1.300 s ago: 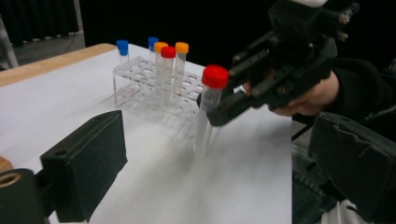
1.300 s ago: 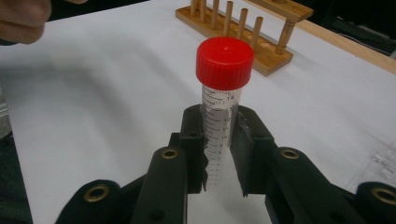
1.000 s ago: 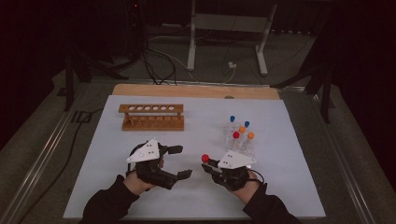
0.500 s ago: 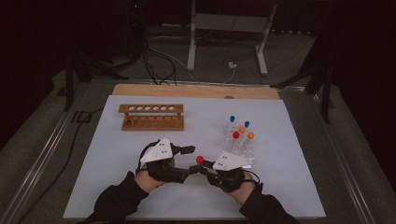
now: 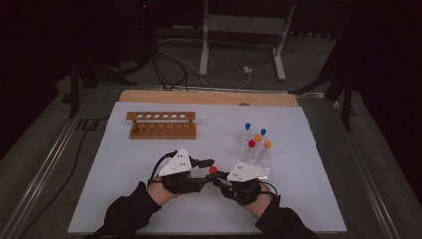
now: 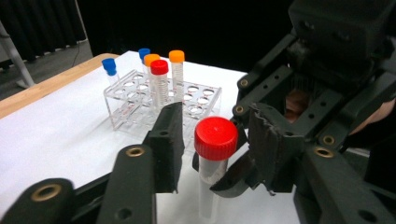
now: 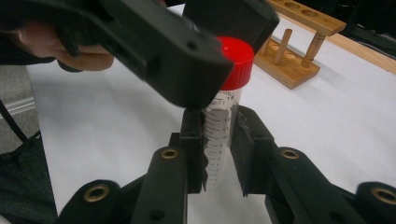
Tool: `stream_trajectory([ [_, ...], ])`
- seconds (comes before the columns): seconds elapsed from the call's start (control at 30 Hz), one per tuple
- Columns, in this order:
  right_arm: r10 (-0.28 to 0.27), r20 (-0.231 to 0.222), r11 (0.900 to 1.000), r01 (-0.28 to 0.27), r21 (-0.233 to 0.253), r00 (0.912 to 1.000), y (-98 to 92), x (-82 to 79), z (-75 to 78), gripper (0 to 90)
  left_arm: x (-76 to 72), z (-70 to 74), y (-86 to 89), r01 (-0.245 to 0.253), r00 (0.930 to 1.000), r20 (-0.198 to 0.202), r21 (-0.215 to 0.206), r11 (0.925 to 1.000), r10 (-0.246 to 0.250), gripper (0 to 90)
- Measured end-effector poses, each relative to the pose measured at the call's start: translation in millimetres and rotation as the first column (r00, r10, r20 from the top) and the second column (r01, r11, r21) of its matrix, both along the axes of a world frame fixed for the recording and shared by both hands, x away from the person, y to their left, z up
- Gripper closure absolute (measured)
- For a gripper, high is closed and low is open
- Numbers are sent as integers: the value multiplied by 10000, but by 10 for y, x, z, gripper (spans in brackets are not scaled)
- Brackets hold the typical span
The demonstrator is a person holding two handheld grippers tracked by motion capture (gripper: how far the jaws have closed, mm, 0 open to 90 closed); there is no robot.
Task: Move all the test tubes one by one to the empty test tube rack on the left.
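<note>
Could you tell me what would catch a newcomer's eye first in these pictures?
The red-capped tube at the table's near middle, upright: the right gripper clamps its body while the left gripper's open jaws flank its cap. Next, the clear rack of coloured-capped tubes at right, and the wooden rack at back left.

A wooden tube rack (image 5: 161,124) stands in the upper left part of the white table sheet (image 5: 124,199), its row of round holes empty. A clear plastic rack (image 5: 255,152) sits right of centre, holding capped tubes upright: two blue caps (image 5: 247,126) at the back, two orange caps (image 5: 267,144) and one red cap (image 5: 251,144) nearer the front. A bare wooden strip (image 5: 209,96) runs along the far table edge. Above it, at the top of the frame, a grey stand (image 5: 239,45) and loose cables (image 5: 164,64) lie on the dark floor.
</note>
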State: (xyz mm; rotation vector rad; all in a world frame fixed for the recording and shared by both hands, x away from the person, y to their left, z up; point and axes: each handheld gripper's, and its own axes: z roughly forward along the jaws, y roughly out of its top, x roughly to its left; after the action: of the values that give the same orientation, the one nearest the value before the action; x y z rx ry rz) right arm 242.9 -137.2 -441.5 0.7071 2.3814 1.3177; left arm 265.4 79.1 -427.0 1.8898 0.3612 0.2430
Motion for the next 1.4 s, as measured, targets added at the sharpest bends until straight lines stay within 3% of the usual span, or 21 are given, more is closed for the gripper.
stream_trajectory([
  [0.23,18,-21,10000,-18,-9,10000,0,-3,-8,750,7,-24,-19,86,10000,-8,238,9997,-86,700],
  [0.63,-141,26,9998,141,150,9999,-10,-1,-16,729,28,-10,-19,38,10000,-61,190,9998,-37,714],
  [0.67,-300,-2,9991,299,301,9996,-24,5,-12,673,31,-5,-15,51,10000,-73,165,9999,-50,714],
  [0.7,-300,-2,9991,299,301,9996,-24,5,-12,673,31,1,-12,23,10000,-61,171,9999,-22,714],
  [0.73,-299,-30,9990,300,320,9995,-38,11,-9,581,32,6,-9,-6,10000,-36,202,9998,6,714],
  [0.8,-246,-169,9987,253,435,9996,-53,22,-13,473,33,16,1,-33,10000,-58,180,9998,34,714],
  [0.87,-201,-165,9985,209,502,9997,-64,27,-17,425,35,27,11,-151,9999,9,262,9995,151,714],
  [0.9,-270,-213,9978,282,605,9994,-81,40,-17,344,39,35,20,-132,9999,-2,272,9995,132,714],
  [1.27,-242,-398,9949,280,970,9989,-179,69,2,105,111,103,90,-530,9986,46,416,9977,528,714],
  [1.3,-64,-495,9953,112,963,9988,-187,68,-4,40,124,116,102,-546,9985,58,408,9977,544,714],
  [1.4,227,-524,9945,-172,1038,9984,-197,51,-5,10,161,162,137,-720,9974,76,333,9969,717,714],
])
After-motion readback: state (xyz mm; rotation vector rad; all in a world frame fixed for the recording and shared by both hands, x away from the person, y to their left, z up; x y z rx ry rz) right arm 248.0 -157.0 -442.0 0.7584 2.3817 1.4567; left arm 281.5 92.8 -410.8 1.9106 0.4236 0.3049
